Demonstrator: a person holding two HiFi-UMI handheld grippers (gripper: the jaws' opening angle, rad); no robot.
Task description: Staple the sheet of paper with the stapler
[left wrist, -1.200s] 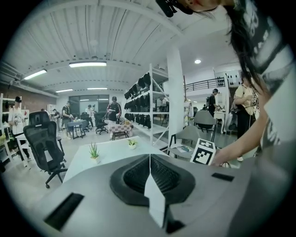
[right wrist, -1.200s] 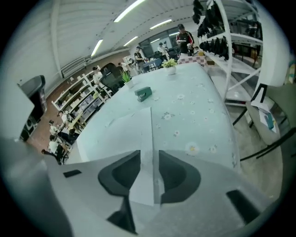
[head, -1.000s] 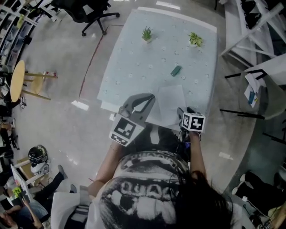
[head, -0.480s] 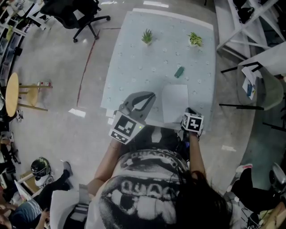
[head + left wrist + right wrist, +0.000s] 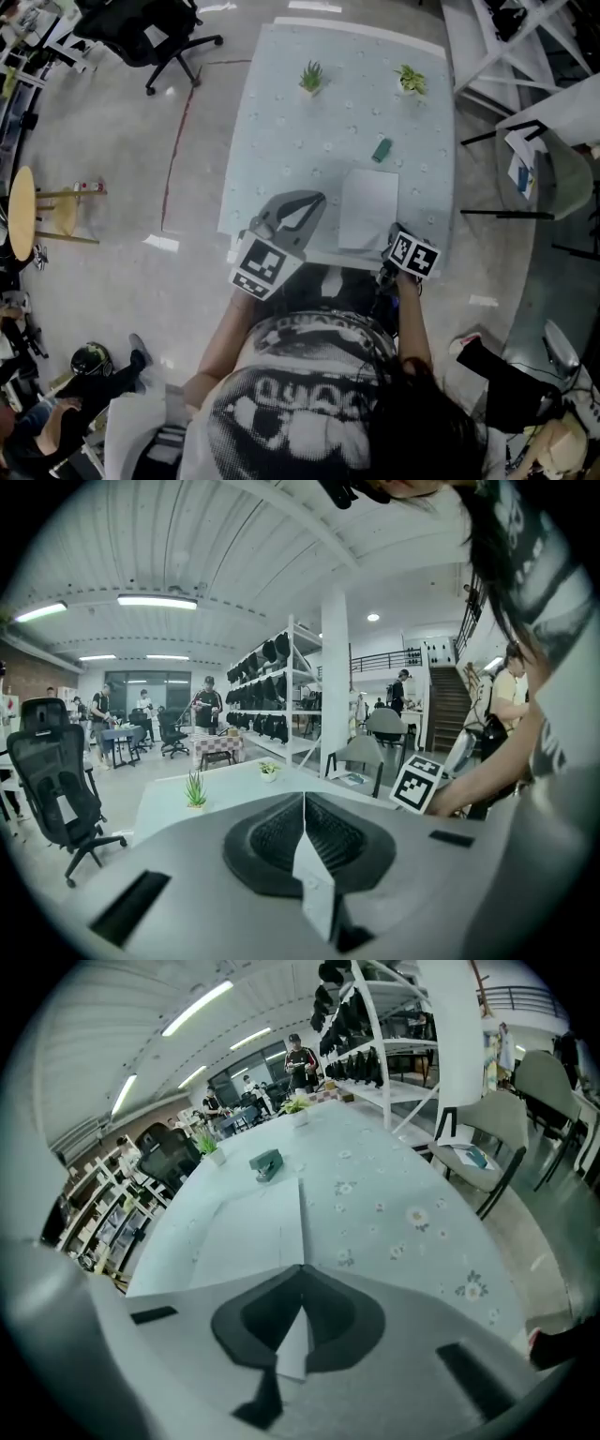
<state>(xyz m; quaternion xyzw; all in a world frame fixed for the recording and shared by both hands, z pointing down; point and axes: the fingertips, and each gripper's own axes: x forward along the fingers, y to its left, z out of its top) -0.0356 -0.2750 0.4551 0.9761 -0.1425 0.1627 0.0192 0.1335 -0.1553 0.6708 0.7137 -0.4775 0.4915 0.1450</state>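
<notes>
1. Sheet of paper (image 5: 367,206) lies flat on table (image 5: 281,141), in lower-right part of tabletop, just inside near edge, centre-right of head view.
2. Stapler (image 5: 382,150) sits on table just above paper's top edge, apart from it, w/ neither gripper on it.
3. R gripper (image 5: 303,1271): jaws have just been closing and are now together, pinching paper's lower-right corner. It tilts steeply down, tip toward upper left in head view. R forearm (image 5: 414,323) runs straight up frame to it.
4. L gripper (image 5: 303,799): jaws together, nothing btwn them. Held near level over table's lower-left edge, left of paper and clear of it, tip toward upper right. L forearm (image 5: 223,342) angles up-right.
5. Plant (image 5: 311,75) and 2nd plant (image 5: 411,81) stand at table's top edge, well apart from paper.
</notes>
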